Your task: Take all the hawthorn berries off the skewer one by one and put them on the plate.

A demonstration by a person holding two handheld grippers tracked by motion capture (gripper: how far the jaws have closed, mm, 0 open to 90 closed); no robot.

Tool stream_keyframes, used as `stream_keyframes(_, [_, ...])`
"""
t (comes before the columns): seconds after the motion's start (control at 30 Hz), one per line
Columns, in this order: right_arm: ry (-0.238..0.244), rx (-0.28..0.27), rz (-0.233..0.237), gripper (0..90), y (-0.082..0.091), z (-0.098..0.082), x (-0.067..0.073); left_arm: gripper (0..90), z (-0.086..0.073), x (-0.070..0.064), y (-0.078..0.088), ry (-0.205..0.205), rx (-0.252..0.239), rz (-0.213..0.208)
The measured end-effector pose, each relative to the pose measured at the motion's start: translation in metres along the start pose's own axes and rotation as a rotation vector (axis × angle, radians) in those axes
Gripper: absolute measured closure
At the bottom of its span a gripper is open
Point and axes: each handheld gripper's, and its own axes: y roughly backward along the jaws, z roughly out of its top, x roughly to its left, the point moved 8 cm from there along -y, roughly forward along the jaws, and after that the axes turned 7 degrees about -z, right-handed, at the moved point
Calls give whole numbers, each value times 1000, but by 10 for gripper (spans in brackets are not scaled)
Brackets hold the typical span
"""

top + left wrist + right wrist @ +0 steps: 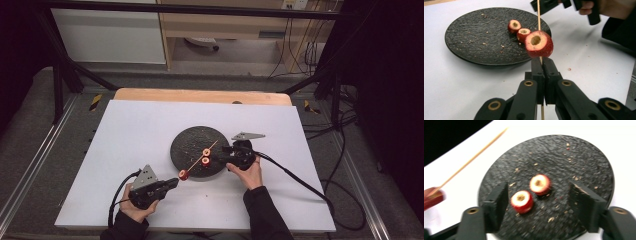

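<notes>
Skewer [200, 157] in closed left claw [172, 183], slanting over plate [190, 137]; right claw [220, 156] open, empty.

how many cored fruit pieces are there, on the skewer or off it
3. One piece is threaded on the skewer gripped by the left gripper; two loose pieces lie side by side on the black plate. None looks hidden.

Red fruit pieces [522, 201], speckled black plate [579, 152]
</notes>
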Motion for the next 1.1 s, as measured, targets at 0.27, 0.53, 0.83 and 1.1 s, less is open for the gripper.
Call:
stream_keyframes(0.27, [18,0,53,82,19,-19,18,884,-1,-3,-4,-5,12,-2])
stream_keyframes(0.53, [-3,4,127,65,25,-34,37,884,-1,-10,-13,-21,26,-15])
stream_keyframes(0.83, [2,4,178,115,27,-41,49,884,3,-23,-27,-48,36,-40])
stream_keyframes(1.1, [-15,-11,239,264,28,-42,57,884,4,-33,-38,-65,46,-58])
